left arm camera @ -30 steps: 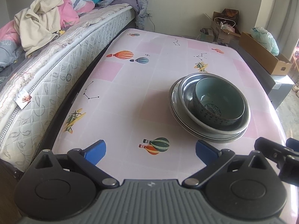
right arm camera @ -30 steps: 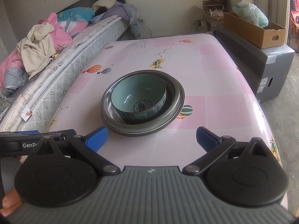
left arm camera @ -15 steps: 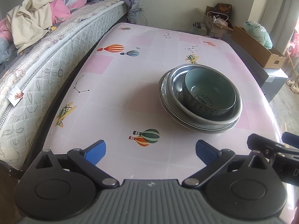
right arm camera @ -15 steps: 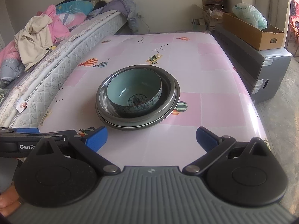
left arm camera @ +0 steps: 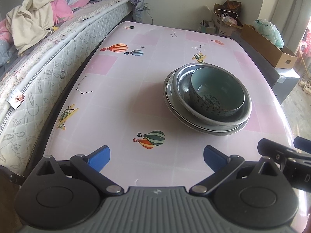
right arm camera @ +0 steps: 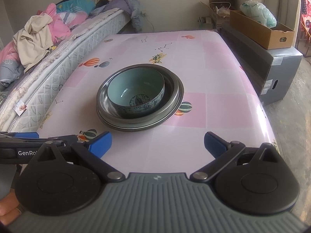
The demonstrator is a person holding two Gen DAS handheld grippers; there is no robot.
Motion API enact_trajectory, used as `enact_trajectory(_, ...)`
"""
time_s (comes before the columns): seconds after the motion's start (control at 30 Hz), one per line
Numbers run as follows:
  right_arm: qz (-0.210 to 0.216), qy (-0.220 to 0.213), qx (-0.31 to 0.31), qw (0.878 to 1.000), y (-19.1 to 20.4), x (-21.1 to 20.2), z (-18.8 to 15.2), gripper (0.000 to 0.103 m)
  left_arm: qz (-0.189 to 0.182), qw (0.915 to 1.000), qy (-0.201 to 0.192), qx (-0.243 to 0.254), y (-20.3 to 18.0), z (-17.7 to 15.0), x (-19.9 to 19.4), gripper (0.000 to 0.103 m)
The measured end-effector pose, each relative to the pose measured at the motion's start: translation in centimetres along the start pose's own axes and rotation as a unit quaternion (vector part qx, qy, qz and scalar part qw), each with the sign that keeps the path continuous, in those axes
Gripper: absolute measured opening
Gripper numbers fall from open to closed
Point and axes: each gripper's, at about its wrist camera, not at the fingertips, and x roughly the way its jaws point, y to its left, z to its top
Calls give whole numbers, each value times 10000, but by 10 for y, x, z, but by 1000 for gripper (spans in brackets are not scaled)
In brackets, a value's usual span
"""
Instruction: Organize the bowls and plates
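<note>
1. The left gripper [left arm camera: 156, 156] is hovering low over the near end of the table with its blue fingers spread wide and nothing between them. Only bare cloth and a balloon print are showing in the gap.
2. The right gripper [right arm camera: 157, 142] is hanging just beside it, likewise spread wide and gripping nothing. Both are sitting back from the dishes, apart from them, which I judge leaves the stack free to be inspected or approached.
3. The patterned bowl [right arm camera: 136, 92] is nesting inside the steel basin [right arm camera: 173, 89], and that is resting on the plate [left arm camera: 170, 97]. Smallest on top, widest beneath, so the pile is sitting stable near the table's middle. The task looks nearly or fully done.
4. The table [right arm camera: 223, 104] is offering open cloth on all sides of the stack.
5. The mattress [left arm camera: 38, 73] is running close along the left edge, and a dark cabinet [right arm camera: 272, 71] is standing off the right edge, so sideways swings are looking tighter than forward reaches.
</note>
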Motion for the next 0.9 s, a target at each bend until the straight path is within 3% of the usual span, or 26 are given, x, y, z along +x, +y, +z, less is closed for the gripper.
enact_trajectory(0.9, 51, 58, 19, 10000, 2, 3, -1, 101, -5, 10000, 27, -25, 3, 1, 1, 103)
